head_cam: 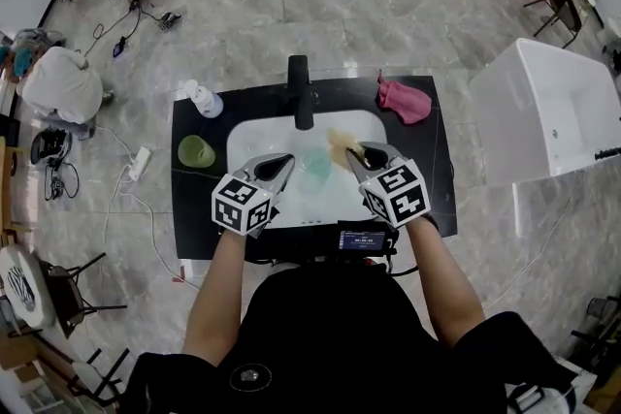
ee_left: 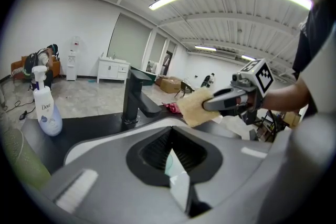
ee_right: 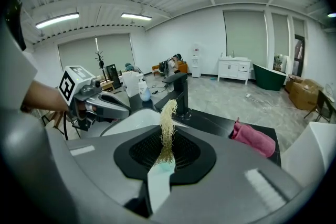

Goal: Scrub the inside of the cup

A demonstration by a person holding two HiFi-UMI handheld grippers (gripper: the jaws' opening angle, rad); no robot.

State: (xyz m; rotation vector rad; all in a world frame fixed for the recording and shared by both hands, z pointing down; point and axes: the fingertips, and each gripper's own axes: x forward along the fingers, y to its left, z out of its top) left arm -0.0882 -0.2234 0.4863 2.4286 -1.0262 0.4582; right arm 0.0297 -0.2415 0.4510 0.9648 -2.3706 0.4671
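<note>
Sink basin (head_cam: 254,137) | left tongs (head_cam: 287,164) pinch cup (head_cam: 316,162) | right tongs (head_cam: 352,154) pinch sponge (head_cam: 339,143) just beside cup

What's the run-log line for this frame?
left gripper: shut on cup | right gripper: shut on scrub pad | pad beside cup, over sink
</note>
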